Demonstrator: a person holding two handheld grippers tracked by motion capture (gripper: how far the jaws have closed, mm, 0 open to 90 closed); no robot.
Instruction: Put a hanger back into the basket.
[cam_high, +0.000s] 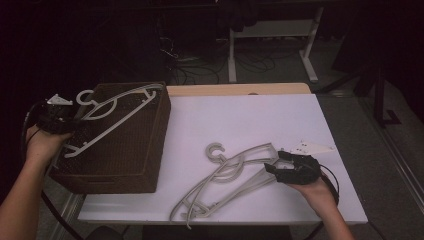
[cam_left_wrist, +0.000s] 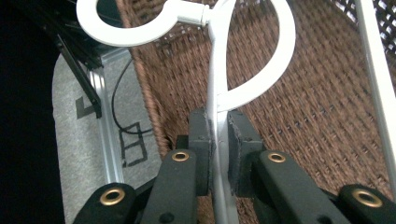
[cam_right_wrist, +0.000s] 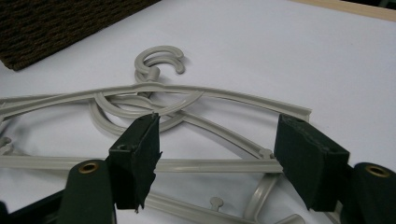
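Observation:
A white plastic hanger (cam_high: 112, 112) lies slanted across the top of a brown wicker basket (cam_high: 125, 150) at the table's left. My left gripper (cam_high: 67, 122) holds it from the left side. In the left gripper view the jaws are shut (cam_left_wrist: 219, 140) on the hanger's thin stem (cam_left_wrist: 254, 81) just below its loop, over the wicker weave (cam_left_wrist: 308, 121). Two or more grey hangers (cam_high: 230, 172) lie tangled on the white table. My right gripper (cam_high: 276, 162) rests at their right end, open (cam_right_wrist: 219, 154), its pads (cam_right_wrist: 140, 149) standing either side of a hanger bar (cam_right_wrist: 205, 164) without pressing it.
The white tabletop (cam_high: 240, 120) has a wooden strip (cam_high: 240, 89) along its far edge. Beyond it stand white desk legs (cam_high: 310, 50) and floor cables. A metal rail (cam_left_wrist: 105, 140) and grey floor lie left of the basket.

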